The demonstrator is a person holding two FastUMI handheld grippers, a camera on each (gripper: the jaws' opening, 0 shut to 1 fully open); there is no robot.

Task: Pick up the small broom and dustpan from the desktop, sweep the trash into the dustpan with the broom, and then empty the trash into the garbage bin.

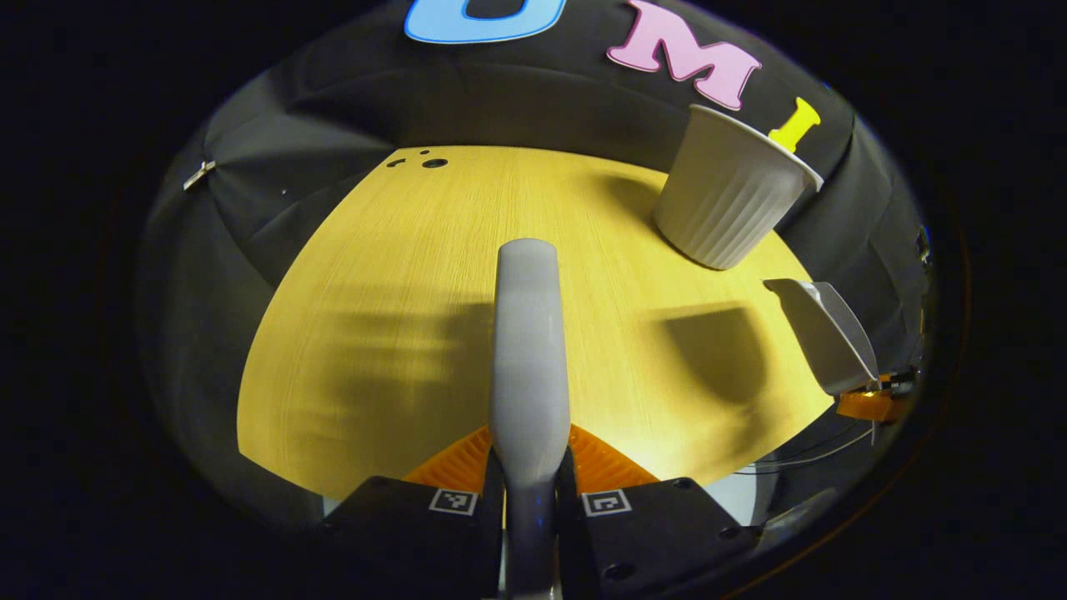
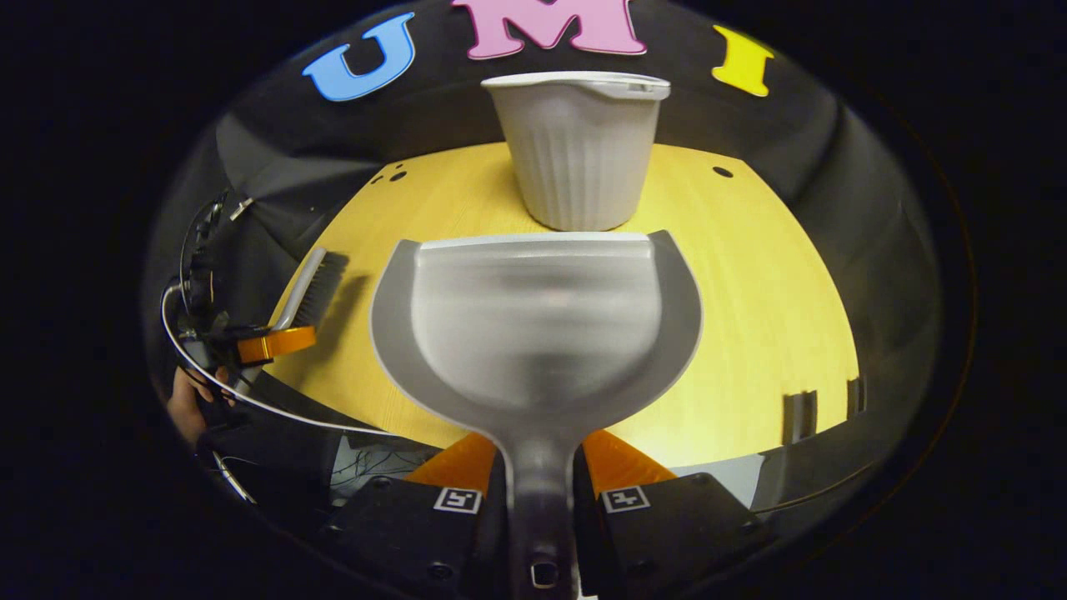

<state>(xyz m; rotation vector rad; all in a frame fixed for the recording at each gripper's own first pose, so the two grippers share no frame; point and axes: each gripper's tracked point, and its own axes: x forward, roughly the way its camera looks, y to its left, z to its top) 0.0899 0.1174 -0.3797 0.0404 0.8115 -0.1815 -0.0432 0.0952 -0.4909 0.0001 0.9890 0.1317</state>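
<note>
While the right gripper fingers clamp the dustpan handle, its pan, centre frame, faces the bin on the desk for emptying. The left gripper clenches the broom, held clear.

Dim booth, warm-lit desktop, soft blurred shadows, fisheye-bent edges.

Grey broom held aloft; grey dustpan level, before ribbed white bin
</note>
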